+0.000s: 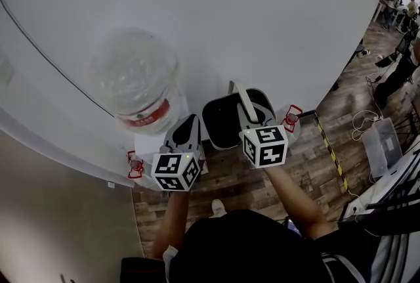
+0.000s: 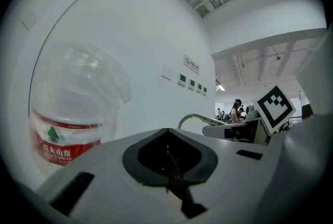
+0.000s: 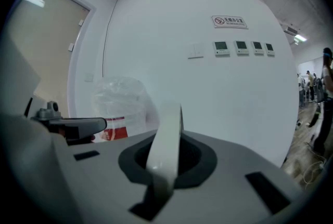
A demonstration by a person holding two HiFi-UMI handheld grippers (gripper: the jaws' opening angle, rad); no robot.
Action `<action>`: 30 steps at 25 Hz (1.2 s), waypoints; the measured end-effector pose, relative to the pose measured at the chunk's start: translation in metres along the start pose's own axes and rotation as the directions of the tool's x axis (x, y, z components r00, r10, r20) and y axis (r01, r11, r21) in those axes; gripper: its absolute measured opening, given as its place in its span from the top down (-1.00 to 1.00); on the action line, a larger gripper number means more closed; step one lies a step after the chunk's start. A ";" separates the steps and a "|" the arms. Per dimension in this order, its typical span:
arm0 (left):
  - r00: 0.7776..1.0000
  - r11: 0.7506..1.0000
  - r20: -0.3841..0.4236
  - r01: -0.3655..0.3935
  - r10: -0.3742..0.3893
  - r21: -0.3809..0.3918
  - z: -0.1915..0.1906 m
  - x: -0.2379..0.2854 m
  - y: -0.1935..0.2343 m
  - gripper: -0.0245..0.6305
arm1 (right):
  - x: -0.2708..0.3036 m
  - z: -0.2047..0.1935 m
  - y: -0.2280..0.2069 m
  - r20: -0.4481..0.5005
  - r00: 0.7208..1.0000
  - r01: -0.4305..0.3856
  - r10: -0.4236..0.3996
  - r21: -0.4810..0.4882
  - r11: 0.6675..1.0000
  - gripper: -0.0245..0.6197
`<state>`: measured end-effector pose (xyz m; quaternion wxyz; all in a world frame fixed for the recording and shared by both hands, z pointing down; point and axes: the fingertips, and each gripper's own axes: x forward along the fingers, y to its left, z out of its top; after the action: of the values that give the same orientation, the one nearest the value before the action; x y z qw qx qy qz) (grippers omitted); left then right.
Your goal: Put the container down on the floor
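Here the right gripper (image 1: 249, 114) is closed tight on the white handle (image 1: 240, 92) of the container (image 1: 220, 123). The dark container hangs under that grip, just right of the big bottle (image 1: 134, 78) and lower than it. I judge that it is not yet on the floor (image 1: 295, 163). The left gripper (image 1: 190, 123) is below the bottle, a little to its right. Its jaws are together with nothing between them, so it takes no part in the carrying.

To do this step well, I think the right gripper must stay closed all the way down. The handle is a thin strap, so the container can swing. It is better to wait until it hangs quiet and then to lower it slowly and straight. A good place seems to be the bare wood on the right of the bottle, apart from the wall (image 1: 262, 32), so that the rim does not knock either of them. The base should meet the floor flat, not on one edge. Only when the handle becomes loose should the jaws open. After that, the gripper should draw back along the handle and not pull it sideways, or the container may tip. The left gripper is best kept on the bottle side, out of the way.
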<state>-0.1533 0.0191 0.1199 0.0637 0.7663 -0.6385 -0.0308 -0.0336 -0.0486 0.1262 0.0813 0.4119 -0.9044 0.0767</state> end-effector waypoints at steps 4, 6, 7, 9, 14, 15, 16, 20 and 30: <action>1.000 1.000 -0.002 0.022 -0.022 -0.011 -0.002 0.011 0.013 0.87 | 0.016 0.000 0.001 -0.006 1.000 0.022 -0.022 0.001 1.000 0.82; 1.000 1.000 -0.012 0.028 -0.028 -0.012 -0.004 0.013 0.020 0.87 | 0.023 0.001 0.004 -0.009 0.999 0.031 -0.031 -0.003 1.000 0.82; 0.999 0.999 -0.015 0.031 -0.031 -0.012 -0.004 0.014 0.024 0.87 | 0.026 0.002 0.005 -0.011 0.999 0.035 -0.035 -0.005 0.999 0.82; 0.999 0.999 -0.018 0.035 -0.035 -0.018 -0.004 0.016 0.032 0.87 | 0.031 0.003 0.009 -0.013 0.999 0.040 -0.040 -0.006 0.999 0.82; 0.998 0.998 -0.009 0.059 -0.059 -0.032 -0.002 0.021 0.046 0.87 | 0.044 0.002 0.012 -0.026 0.998 0.062 -0.062 -0.006 0.998 0.82; 0.998 0.997 -0.008 0.065 -0.065 -0.033 -0.002 0.021 0.049 0.87 | 0.046 0.001 0.013 -0.031 0.997 0.067 -0.067 -0.005 0.998 0.82; 0.998 0.997 -0.010 0.068 -0.069 -0.036 -0.003 0.022 0.051 0.87 | 0.048 0.000 0.013 -0.037 0.997 0.071 -0.071 -0.003 0.997 0.82; 0.997 0.996 -0.023 0.075 -0.076 -0.047 -0.010 0.022 0.061 0.87 | 0.056 -0.006 0.015 -0.053 0.995 0.080 -0.080 0.002 0.997 0.82; 0.993 0.992 -0.044 0.107 -0.110 -0.062 -0.019 0.032 0.057 0.87 | 0.061 -0.020 0.017 -0.085 0.993 0.085 -0.082 0.026 0.996 0.82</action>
<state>-0.2010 -0.0209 0.1473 0.0997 0.7982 -0.5930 -0.0352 -0.0841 -0.0783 0.1569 0.1162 0.4470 -0.8809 0.1038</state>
